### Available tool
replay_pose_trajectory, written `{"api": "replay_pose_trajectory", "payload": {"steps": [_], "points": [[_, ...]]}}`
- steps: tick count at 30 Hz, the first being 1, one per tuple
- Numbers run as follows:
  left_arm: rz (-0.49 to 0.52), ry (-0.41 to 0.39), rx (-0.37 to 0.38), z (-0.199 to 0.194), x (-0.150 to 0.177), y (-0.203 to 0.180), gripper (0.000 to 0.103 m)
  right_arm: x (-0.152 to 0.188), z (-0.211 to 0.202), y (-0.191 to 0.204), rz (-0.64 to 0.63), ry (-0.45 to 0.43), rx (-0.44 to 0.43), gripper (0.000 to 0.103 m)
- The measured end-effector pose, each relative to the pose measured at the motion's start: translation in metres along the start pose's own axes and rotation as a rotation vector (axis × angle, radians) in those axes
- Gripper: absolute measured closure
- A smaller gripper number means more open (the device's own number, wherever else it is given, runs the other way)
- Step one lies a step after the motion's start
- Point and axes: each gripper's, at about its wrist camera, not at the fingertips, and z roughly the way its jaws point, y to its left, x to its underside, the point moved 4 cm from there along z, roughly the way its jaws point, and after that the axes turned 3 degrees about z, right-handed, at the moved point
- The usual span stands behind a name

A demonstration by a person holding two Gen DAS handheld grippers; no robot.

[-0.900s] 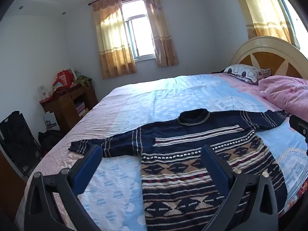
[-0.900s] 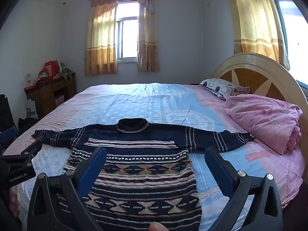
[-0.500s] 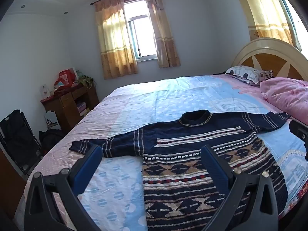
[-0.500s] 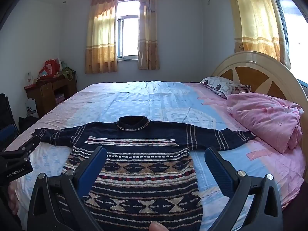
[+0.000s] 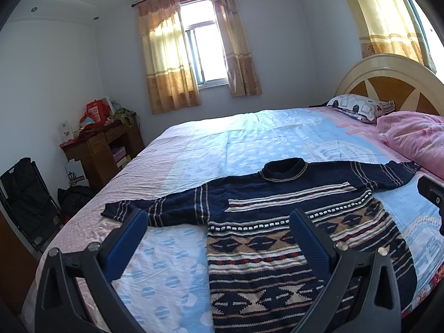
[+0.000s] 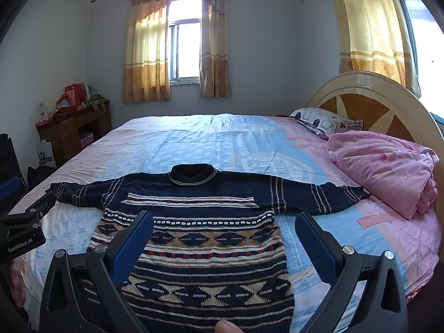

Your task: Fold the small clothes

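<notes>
Wood of a cluttered dresser point(image 5: 105, 149) stands at far left beside the bed point(image 5: 249, 136), whose smooth sheet is pink and blue with dots. Left tool point(image 5: 219, 222) hangs above it, ribbed blue pads wide apart, gripping nothing. Flat on the sheet lies a chunky navy knit sweater point(image 6: 211, 238), sleeves outspread, diamond-banded. Right tool point(image 6: 224, 224) likewise gapes empty. A puffy pink quilt point(image 6: 385, 172) sits rightmost.
</notes>
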Motion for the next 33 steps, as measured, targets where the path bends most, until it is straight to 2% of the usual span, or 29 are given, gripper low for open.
{"api": "replay_pose_trajectory", "payload": {"steps": [33], "points": [[0.003,0.0,-0.001,0.0005,-0.0007,-0.0009,0.0,0.003,0.0035,-0.0021,0.003,0.006,-0.001,0.001]]}}
